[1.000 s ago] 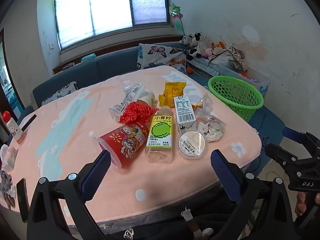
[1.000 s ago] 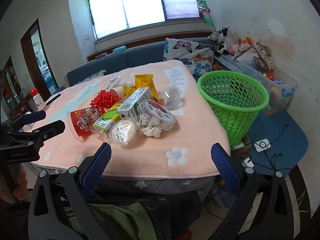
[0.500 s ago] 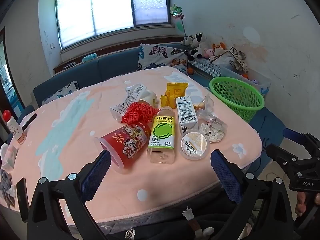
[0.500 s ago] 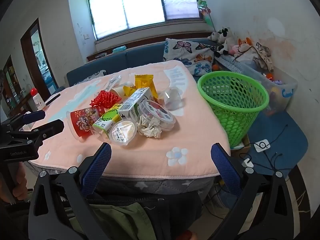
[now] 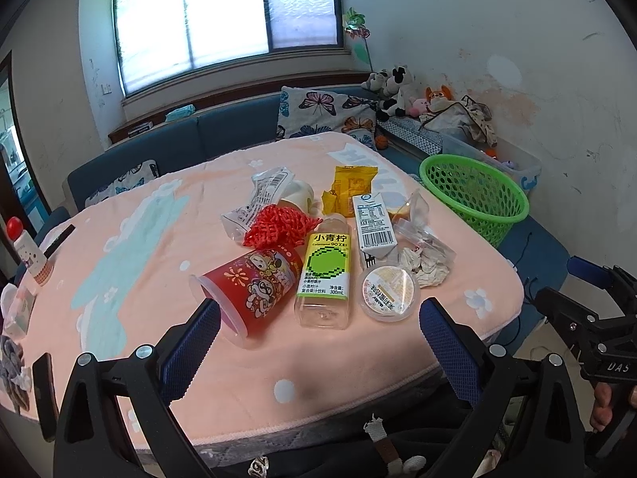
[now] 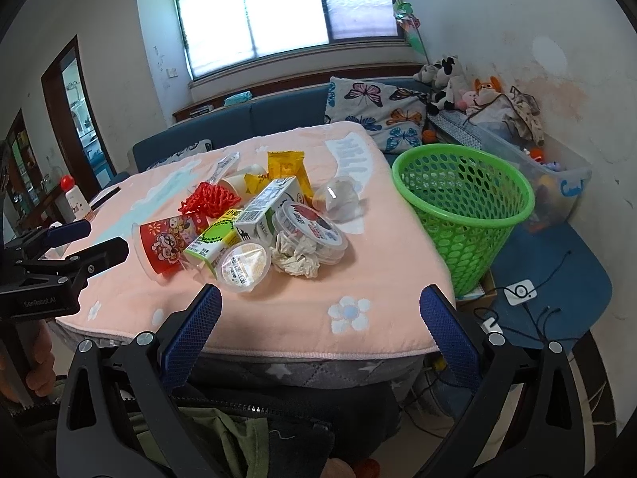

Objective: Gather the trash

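A heap of trash lies on the pink table: a red cartoon cup on its side, a clear bottle with a green label, a round lidded tub, a milk carton, crumpled tissue, red netting and a yellow packet. A green mesh basket stands right of the table. My left gripper is open and empty, just short of the cup and bottle. My right gripper is open and empty at the table's near edge.
A blue sofa with butterfly cushions runs behind the table. Stuffed toys and a clear storage box sit at the right wall. A red-capped bottle stands at the table's left edge. Cables lie on a blue mat.
The left gripper has crept slightly forward toward the trash heap. The right gripper has barely moved.
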`<state>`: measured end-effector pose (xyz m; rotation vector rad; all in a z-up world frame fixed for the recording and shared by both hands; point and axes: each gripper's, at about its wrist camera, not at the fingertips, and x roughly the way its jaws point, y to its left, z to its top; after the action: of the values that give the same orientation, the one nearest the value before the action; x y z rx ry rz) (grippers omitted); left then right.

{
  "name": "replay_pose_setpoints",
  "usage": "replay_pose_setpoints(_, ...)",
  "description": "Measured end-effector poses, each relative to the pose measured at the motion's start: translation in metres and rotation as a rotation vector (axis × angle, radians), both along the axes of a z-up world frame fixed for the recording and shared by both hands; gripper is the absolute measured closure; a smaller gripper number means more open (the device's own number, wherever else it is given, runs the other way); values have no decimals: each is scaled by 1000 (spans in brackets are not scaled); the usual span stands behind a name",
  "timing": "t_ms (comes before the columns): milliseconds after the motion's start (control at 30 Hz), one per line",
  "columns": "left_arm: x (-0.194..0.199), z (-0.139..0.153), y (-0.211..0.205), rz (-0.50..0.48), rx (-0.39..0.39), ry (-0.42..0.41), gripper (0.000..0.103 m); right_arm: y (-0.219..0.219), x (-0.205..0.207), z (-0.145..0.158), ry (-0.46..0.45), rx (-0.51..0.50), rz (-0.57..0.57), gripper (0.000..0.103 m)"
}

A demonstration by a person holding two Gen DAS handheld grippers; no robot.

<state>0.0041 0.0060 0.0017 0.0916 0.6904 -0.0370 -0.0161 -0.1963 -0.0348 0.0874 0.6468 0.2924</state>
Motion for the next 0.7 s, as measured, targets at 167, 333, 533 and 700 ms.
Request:
replay_pose_setpoints(167, 4, -1, 3, 0, -1, 6, 6, -1, 4, 5, 4, 17, 4, 4)
replay_pose_setpoints(333, 4, 1, 8, 8, -13, 3, 6, -3, 7, 18, -17, 38, -4, 4)
replay_pose_setpoints(533, 4, -1, 15, 14, -31, 6, 6, 12, 7, 18, -21, 3, 23, 4)
replay_pose_setpoints(700, 7, -2, 18, 14, -49, 13, 6, 15, 10, 14, -15, -7, 22, 4)
